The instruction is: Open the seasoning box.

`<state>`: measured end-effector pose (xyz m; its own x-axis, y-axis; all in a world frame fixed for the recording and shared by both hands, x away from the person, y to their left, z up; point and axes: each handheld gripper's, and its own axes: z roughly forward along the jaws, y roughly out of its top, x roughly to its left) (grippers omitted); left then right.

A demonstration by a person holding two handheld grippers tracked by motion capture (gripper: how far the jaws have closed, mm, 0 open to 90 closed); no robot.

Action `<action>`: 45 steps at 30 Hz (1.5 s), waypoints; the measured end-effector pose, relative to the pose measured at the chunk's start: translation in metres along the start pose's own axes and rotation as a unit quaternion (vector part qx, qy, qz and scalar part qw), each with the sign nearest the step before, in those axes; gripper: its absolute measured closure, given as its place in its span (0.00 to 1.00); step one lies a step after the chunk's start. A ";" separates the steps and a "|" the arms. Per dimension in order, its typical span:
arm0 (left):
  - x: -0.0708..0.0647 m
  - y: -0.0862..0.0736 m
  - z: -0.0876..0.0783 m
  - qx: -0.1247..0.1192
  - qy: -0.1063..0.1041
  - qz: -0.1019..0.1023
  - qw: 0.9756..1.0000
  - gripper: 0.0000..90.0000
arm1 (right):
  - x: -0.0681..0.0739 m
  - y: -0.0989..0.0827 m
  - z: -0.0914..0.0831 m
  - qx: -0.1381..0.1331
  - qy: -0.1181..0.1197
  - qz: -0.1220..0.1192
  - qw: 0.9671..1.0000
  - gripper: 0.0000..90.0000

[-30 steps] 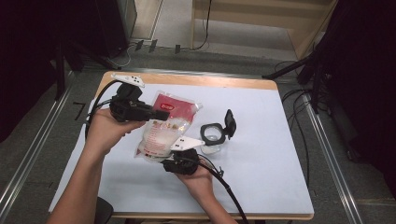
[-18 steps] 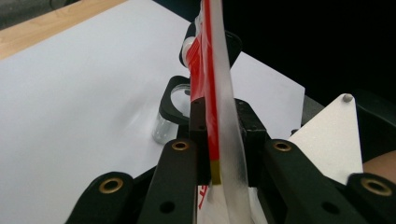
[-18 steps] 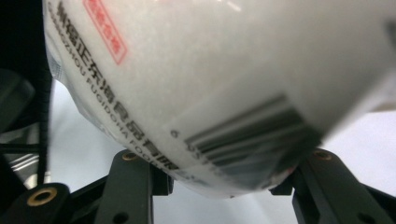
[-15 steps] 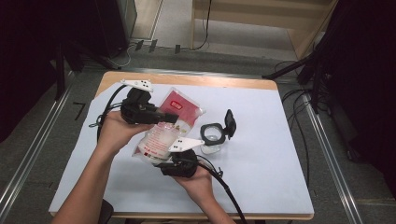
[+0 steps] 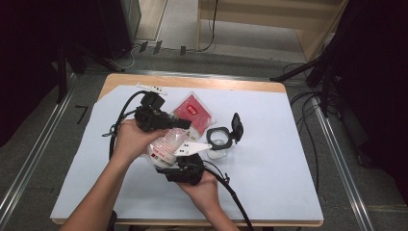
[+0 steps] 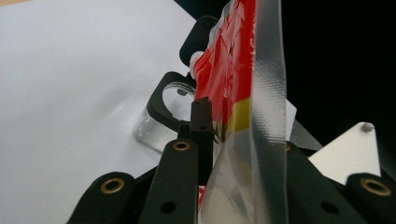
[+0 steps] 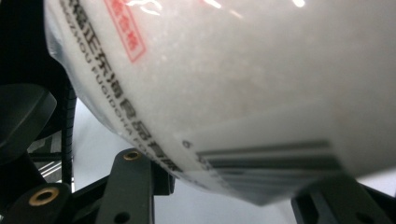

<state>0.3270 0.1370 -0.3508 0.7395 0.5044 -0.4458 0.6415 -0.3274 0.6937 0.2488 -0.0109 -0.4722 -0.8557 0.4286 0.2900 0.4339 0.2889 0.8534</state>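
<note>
A clear plastic bag (image 5: 168, 143) of white grains with a red label is held up off the table between both grippers. My left gripper (image 5: 185, 124) is shut on the bag's flat sealed top edge (image 6: 266, 93), which runs between its jaws. My right gripper (image 5: 186, 162) grips the bag's bulging lower end (image 7: 243, 84) from below, near the barcode. A clear jar (image 5: 217, 140) with a black rim stands just right of the bag, its black flip lid (image 5: 236, 126) swung open. The jar (image 6: 170, 100) lies past the left jaw in the left gripper view.
White paper (image 5: 269, 159) covers the wooden table (image 5: 192, 82). Black cables (image 5: 120, 108) trail from the grippers over the table's left and front. A small white strip (image 5: 151, 88) lies near the far edge. Dark stands and cables surround the table on the floor.
My left hand has moved right and down with the bag's top, closer to the jar. The right hand has stayed put under the bag.
</note>
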 end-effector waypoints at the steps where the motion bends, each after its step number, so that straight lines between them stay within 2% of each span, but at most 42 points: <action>1: -0.001 0.000 0.000 0.003 0.004 0.002 1.000 0.92 | 0.000 0.000 0.000 -0.001 -0.002 0.002 1.000 0.62; 4: -0.004 0.001 0.002 0.006 0.008 -0.005 1.000 0.92 | 0.003 0.001 0.001 0.003 -0.009 -0.005 1.000 0.60; 6: -0.006 0.002 0.003 0.010 0.014 -0.011 1.000 0.92 | 0.007 0.001 0.002 0.003 -0.020 -0.017 1.000 0.58; 8: -0.009 0.002 0.005 0.017 0.022 -0.005 1.000 0.91 | 0.010 0.001 0.004 0.004 -0.026 -0.015 1.000 0.58; 10: -0.012 0.003 0.010 0.025 0.026 0.004 0.999 0.89 | 0.012 0.000 0.005 0.001 -0.020 0.006 1.000 0.65; 13: -0.013 0.003 0.010 0.031 0.029 0.014 0.999 0.88 | 0.013 0.000 0.006 0.003 -0.023 0.010 1.000 0.65; 15: -0.013 0.002 0.011 0.033 0.027 0.014 0.999 0.85 | 0.012 -0.001 0.006 0.001 -0.020 0.017 1.000 0.66; 17: -0.013 0.002 0.010 0.034 0.023 0.014 0.999 0.81 | 0.010 -0.002 0.004 -0.005 -0.013 0.027 1.000 0.66; 20: -0.016 0.003 0.009 0.042 0.021 0.026 0.999 0.78 | 0.008 -0.003 0.001 -0.017 -0.005 0.042 0.999 0.67; 22: -0.016 0.003 0.009 0.042 0.019 0.026 0.999 0.77 | 0.009 -0.003 0.001 -0.020 -0.004 0.046 0.999 0.67; 25: -0.016 0.003 0.014 0.048 0.018 0.016 0.999 0.76 | 0.009 -0.003 0.000 -0.027 0.000 0.056 0.998 0.67; 26: -0.017 0.003 0.015 0.052 0.021 0.016 0.998 0.79 | 0.010 -0.003 0.000 -0.026 -0.005 0.048 0.998 0.67; 29: -0.018 0.003 0.019 0.067 0.021 0.007 0.997 0.84 | 0.019 -0.002 0.004 -0.005 -0.038 -0.001 0.999 0.63; 30: -0.018 0.004 0.019 0.071 0.022 0.002 0.997 0.85 | 0.022 -0.003 0.004 -0.004 -0.041 -0.006 0.999 0.63; 33: -0.017 0.004 0.020 0.072 0.023 -0.005 0.997 0.84 | 0.023 -0.003 0.005 -0.009 -0.037 0.004 0.999 0.66; 37: -0.016 0.004 0.020 0.069 0.025 -0.003 0.997 0.80 | 0.019 -0.002 0.006 0.000 -0.029 0.021 0.999 0.68; 38: -0.016 0.004 0.020 0.068 0.023 -0.004 0.997 0.75 | 0.017 -0.003 0.006 -0.003 -0.021 0.033 0.999 0.67; 39: -0.016 0.004 0.020 0.069 0.023 -0.002 0.997 0.75 | 0.017 -0.003 0.006 -0.003 -0.021 0.033 0.999 0.67; 42: -0.016 0.004 0.018 0.068 0.024 -0.001 0.997 0.73 | 0.014 -0.004 0.006 -0.009 -0.012 0.055 0.998 0.67; 45: -0.018 0.006 0.015 0.065 0.022 0.001 0.998 0.72 | 0.012 -0.004 0.004 -0.012 -0.006 0.062 0.998 0.67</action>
<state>0.3201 0.1142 -0.3471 0.7335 0.5366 -0.4172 0.6628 -0.4289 0.6137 0.2378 -0.0031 -0.4737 -0.7921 0.4695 0.3901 0.5299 0.2116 0.8212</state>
